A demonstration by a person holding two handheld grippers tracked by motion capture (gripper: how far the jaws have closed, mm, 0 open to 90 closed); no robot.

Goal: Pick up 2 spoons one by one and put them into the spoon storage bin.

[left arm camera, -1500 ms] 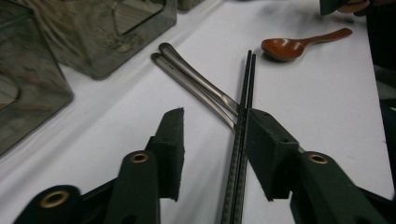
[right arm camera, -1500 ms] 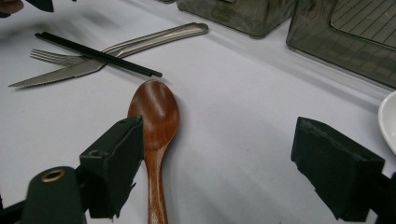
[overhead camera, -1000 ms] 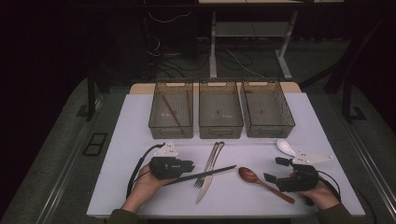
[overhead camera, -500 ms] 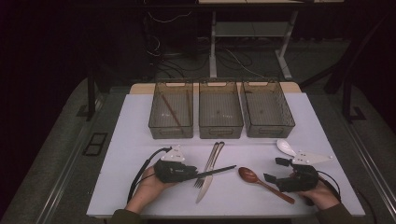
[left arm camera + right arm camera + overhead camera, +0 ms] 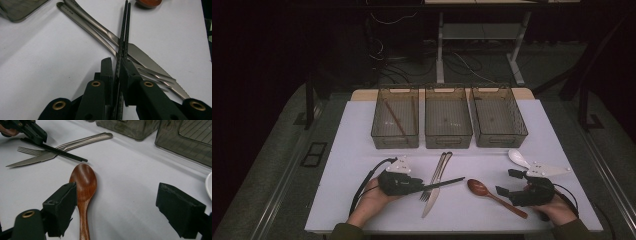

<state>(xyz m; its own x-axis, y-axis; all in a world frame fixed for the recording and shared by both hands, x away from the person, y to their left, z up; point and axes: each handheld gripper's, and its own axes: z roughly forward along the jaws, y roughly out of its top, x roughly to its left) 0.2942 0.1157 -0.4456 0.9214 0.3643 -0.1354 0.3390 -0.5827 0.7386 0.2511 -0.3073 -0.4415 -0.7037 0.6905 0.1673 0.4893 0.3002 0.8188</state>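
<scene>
Chopsticks (image 5: 124,37), black and paired, sit clamped in my left gripper (image 5: 117,67), their tips reaching out over the fork (image 5: 432,186) and knife (image 5: 432,200). My right gripper (image 5: 125,207) holds nothing, jaws spread wide beside the wooden spoon (image 5: 83,182) on the table (image 5: 362,150).

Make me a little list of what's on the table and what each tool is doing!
left tool: shut on the black chopsticks
right tool: open, wooden spoon beside its jaw
under the chopsticks: fork and knife
white spoon: near right tool
bins: three, left one holds brown chopsticks
</scene>
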